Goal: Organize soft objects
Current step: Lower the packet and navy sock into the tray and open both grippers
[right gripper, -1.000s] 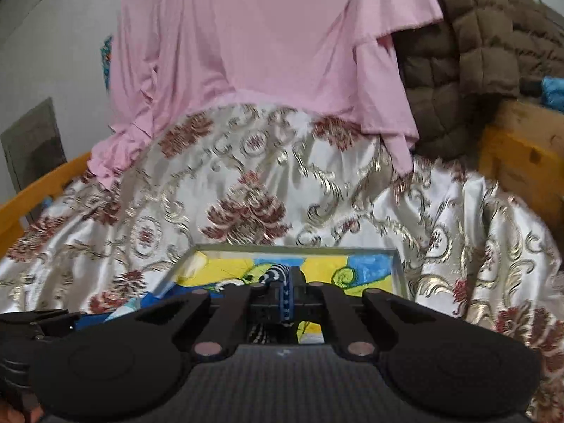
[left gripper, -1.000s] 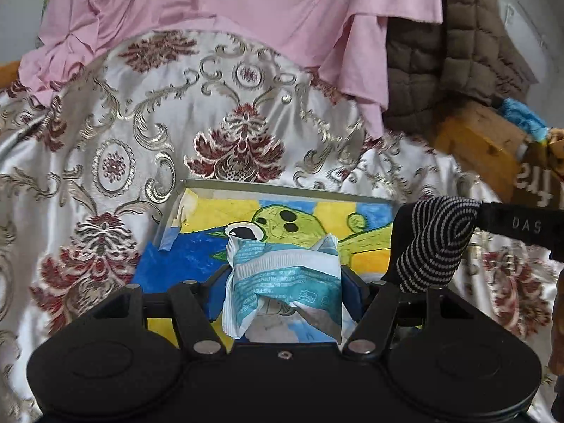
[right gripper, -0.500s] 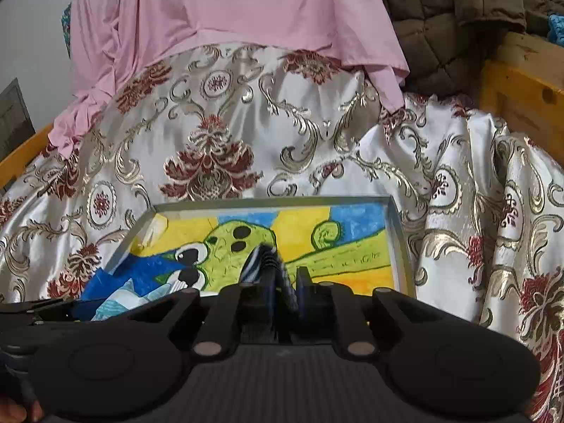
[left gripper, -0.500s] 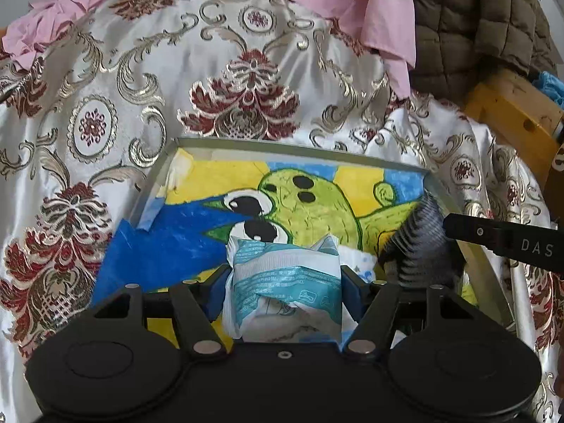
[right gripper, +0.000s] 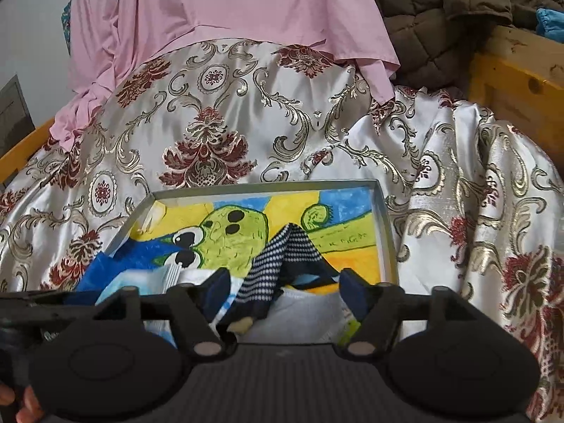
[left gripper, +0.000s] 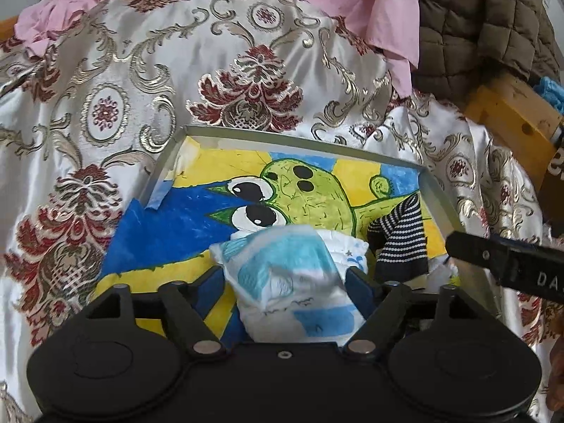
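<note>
A shallow metal tray (left gripper: 437,190) lined with a bright cartoon drawing (left gripper: 303,197) of a green creature rests on a shiny white bedspread (left gripper: 148,81) patterned in gold and dark red. At the near left of the tray, the left gripper (left gripper: 285,278) has its fingers spread, with a folded white and blue diaper (left gripper: 292,278) lying between them on the drawing. Just to the right of the diaper lies a dark striped sock (left gripper: 402,243). The right gripper (right gripper: 283,290) is over the sock, fingers spread wide on either side of it. Behind the bedspread hang a pink garment (right gripper: 225,3) and, further right, a brown quilted jacket (right gripper: 437,24).
</note>
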The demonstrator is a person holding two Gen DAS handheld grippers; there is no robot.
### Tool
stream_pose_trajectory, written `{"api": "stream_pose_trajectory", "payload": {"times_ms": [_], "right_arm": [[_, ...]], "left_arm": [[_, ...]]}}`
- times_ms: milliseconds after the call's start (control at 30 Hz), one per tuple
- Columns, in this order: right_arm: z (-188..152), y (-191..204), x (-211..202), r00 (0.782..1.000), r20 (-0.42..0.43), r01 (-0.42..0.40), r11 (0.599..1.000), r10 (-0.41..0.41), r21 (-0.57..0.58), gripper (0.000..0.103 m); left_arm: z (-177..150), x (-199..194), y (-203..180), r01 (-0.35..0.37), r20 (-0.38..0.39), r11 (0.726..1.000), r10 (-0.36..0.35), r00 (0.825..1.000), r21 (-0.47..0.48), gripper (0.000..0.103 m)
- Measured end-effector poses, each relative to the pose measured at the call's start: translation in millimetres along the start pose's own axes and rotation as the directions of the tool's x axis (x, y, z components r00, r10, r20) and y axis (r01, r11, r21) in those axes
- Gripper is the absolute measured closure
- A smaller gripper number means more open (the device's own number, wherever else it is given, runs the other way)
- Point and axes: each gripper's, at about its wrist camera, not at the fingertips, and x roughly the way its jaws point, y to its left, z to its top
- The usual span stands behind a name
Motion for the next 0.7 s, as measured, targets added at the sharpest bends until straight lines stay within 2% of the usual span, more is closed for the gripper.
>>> {"api": "stream_pose_trajectory", "payload": {"times_ms": [167, 333, 467, 700], "right_arm": [[-3, -4, -28, 0.999, 0.030, -0.015, 1.000, 0.014, 0.017, 0.013], [-14, 0, -72, 0.992, 0.121, -0.038, 0.999, 0.037, 0.004, 0.002], [-31, 10, -116, 0.976, 0.214, -0.041, 0.999, 0.046, -0.024, 0.000], [-67, 30, -184, 0.939, 0.343, -0.012, 0.998, 0.032, -0.062, 0.000]], "left_arm": [[-4, -29, 0, 0.005, 0.037, 1.000, -0.005, 0.999, -0.019, 0.019], [-17, -74, -3, 0.022, 0.118, 1.000, -0.020, 0.993, -0.021, 0.016], [-33, -117, -8, 0.031, 0.192, 0.999, -0.032, 0.981, 0.008, 0.004], [-70, -190, -6, 0.077, 0.307, 0.997, -0.080, 0.948, 0.022, 0.001]]}}
